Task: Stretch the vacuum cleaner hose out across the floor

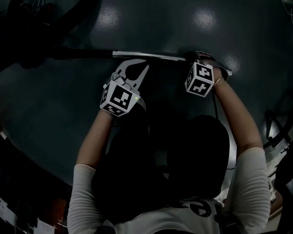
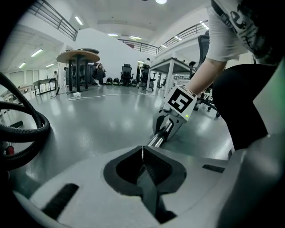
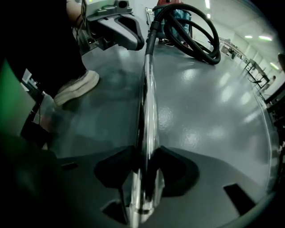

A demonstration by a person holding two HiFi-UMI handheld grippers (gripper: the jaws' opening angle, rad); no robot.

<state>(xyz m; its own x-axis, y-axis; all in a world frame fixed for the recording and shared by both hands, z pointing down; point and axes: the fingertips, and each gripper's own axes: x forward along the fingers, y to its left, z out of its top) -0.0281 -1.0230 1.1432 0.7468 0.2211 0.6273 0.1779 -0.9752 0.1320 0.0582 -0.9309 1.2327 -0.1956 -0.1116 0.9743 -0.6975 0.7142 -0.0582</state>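
A chrome wand (image 1: pixel 155 56) lies on the dark floor and runs left into the black vacuum hose (image 1: pixel 73 53). Along my right gripper view the wand (image 3: pixel 148 102) leads to the hose (image 3: pixel 199 38), coiled by the vacuum cleaner (image 3: pixel 174 10). My right gripper (image 1: pixel 198 58) (image 3: pixel 144 153) straddles the wand with its jaws apart, so the wand lies between them ungripped. My left gripper (image 1: pixel 141 63) (image 2: pixel 143 149) is shut on nothing, its tips just beside the wand. From the left gripper view the right gripper (image 2: pixel 165 128) sits over the wand (image 2: pixel 155 140), and a hose loop (image 2: pixel 33 129) shows at the left.
The person's shoe (image 3: pixel 78 87) stands left of the wand. Far across the glossy floor are a round table (image 2: pixel 78 57), a white desk (image 2: pixel 171 64), office chairs (image 2: pixel 127 73) and a thin cable (image 2: pixel 102 95) on the floor.
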